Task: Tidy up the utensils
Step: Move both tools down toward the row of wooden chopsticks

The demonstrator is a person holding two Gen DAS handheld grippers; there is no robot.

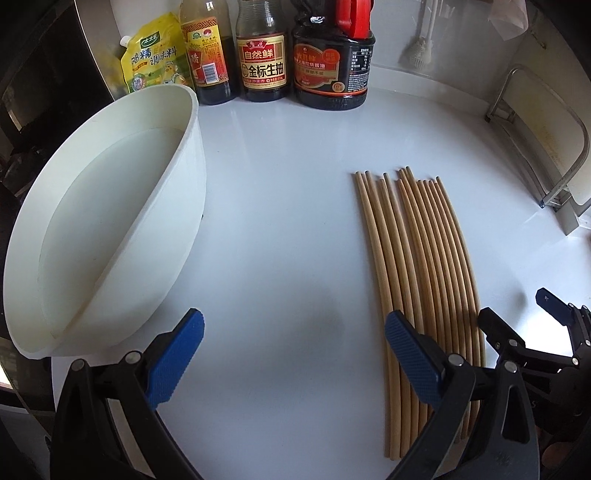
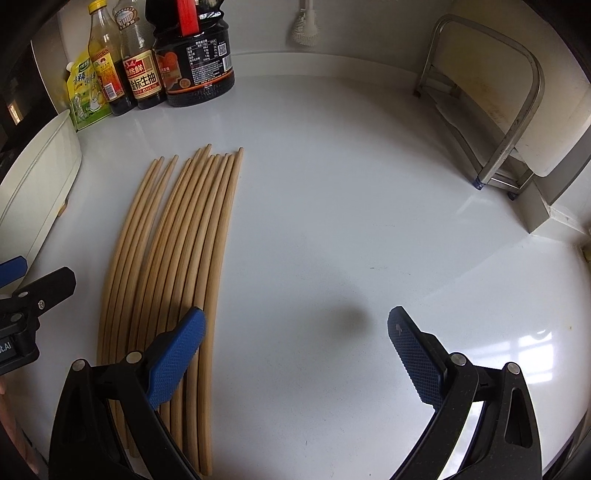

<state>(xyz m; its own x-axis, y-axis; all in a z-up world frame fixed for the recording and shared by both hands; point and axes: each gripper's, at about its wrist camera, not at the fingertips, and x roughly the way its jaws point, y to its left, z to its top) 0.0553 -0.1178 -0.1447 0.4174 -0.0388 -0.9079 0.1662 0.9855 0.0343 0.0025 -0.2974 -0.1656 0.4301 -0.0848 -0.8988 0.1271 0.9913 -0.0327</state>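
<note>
Several wooden chopsticks (image 1: 417,258) lie side by side on the white counter (image 1: 288,221), tips pointing away from me; in the right wrist view the chopsticks (image 2: 177,251) sit left of centre. A white oval container (image 1: 107,221) lies tipped on its side at the left, showing nothing inside. My left gripper (image 1: 295,350) hovers open between the container and the chopsticks, its right finger over the bundle's left side. My right gripper (image 2: 295,350) is open too, its left finger above the bundle's right edge. Neither holds anything. The right gripper (image 1: 524,314) shows at the left wrist view's right edge.
Sauce bottles (image 1: 262,55) and a yellow seasoning pouch (image 1: 151,51) line the back wall. A metal rack (image 2: 495,110) with a cutting board stands at the right. A white brush (image 2: 304,26) hangs on the wall. The container's edge (image 2: 37,184) shows at the left.
</note>
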